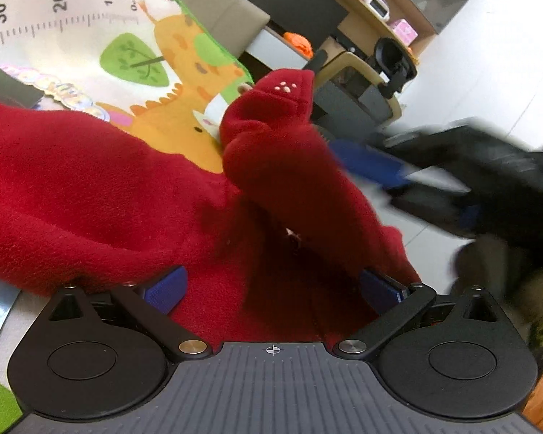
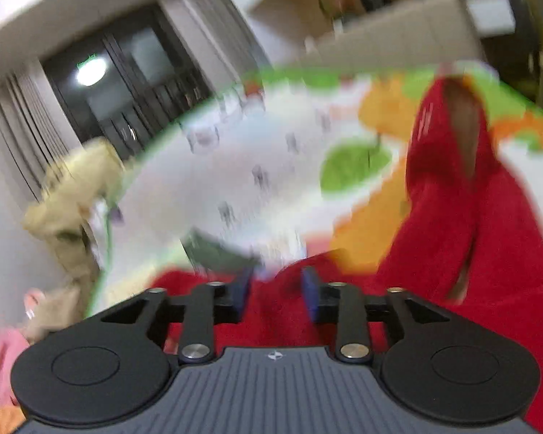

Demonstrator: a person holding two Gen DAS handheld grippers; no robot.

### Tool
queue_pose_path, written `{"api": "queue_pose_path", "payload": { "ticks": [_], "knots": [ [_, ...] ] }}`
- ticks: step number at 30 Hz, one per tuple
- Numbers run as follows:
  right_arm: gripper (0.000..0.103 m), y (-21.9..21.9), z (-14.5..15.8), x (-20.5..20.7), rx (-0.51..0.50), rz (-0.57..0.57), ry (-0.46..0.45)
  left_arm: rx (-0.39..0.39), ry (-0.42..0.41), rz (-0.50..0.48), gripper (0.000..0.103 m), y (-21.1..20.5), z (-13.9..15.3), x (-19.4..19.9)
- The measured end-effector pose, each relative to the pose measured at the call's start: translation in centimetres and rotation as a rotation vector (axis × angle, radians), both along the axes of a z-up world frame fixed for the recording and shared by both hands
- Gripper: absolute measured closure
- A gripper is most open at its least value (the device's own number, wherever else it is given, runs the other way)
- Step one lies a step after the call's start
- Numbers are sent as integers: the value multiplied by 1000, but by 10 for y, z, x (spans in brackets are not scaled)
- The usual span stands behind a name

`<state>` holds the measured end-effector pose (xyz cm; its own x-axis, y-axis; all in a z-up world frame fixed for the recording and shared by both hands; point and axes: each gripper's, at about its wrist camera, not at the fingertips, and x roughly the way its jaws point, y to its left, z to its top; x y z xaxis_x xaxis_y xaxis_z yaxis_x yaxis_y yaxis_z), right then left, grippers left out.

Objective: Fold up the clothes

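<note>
A red fleece garment point(image 1: 90, 188) lies across a play mat point(image 1: 90, 18) printed with a giraffe and a ruler. One footed end with a white paw print point(image 1: 286, 88) stands bunched upward. My left gripper point(image 1: 275, 285) is open wide, its blue pads on either side of the red fleece. In the left wrist view the right gripper's blue finger point(image 1: 369, 162) meets the raised right edge of the garment. The right wrist view is blurred. There my right gripper point(image 2: 277, 289) has its jaws narrow, with red garment point(image 2: 452, 235) fleece between them above the mat point(image 2: 253, 152).
A beige heap of clothes point(image 2: 68, 195) sits at the mat's left edge, with a pink item point(image 2: 7, 361) nearer. Beyond the mat are a beige cushion point(image 1: 217, 7), a tan and grey chair frame point(image 1: 362, 86), shelves point(image 1: 380, 3) and white floor point(image 1: 488, 54).
</note>
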<state>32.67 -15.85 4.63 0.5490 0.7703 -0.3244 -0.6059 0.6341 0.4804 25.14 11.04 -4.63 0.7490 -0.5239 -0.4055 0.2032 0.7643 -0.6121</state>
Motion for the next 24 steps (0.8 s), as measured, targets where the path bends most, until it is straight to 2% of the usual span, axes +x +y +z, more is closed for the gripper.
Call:
{"api": "queue_pose_path", "payload": {
  "ticks": [1, 2, 5, 8, 11, 12, 14, 15, 17, 21, 23, 24],
  "knots": [
    [45, -15, 7, -7, 25, -30, -29, -1, 1, 1, 0, 0, 0, 0],
    [41, -30, 13, -15, 50, -60, -59, 1, 2, 1, 0, -1, 0, 1],
    [41, -59, 4, -24, 21, -141, -46, 14, 13, 5, 0, -1, 2, 2],
    [41, -74, -34, -24, -58, -215, 67, 56, 51, 54, 0, 3, 16, -5],
    [41, -85, -77, -18, -98, -288, 186, 99, -10, 158, 0, 22, 42, -32],
    [42, -88, -90, -17, -100, -311, 206, 121, -31, 212, 0, 32, 51, -41],
    [40, -87, -92, -19, -95, -310, 193, 185, -46, 405, 0, 63, 65, -53],
    [38, -87, -93, -20, -92, -308, 185, 218, -25, 507, 0, 80, 69, -55],
    [36, -86, -94, -22, -86, -305, 169, 276, 73, 686, 0, 113, 68, -50],
    [34, -83, -94, -22, -68, -301, 151, 319, 186, 829, 0, 143, 47, -31],
    [34, -83, -94, -21, -56, -301, 152, 308, 207, 850, 2, 146, 37, -26],
    [33, -81, -94, -20, -50, -302, 151, 312, 204, 848, 6, 143, 33, -22]
  ]
}}
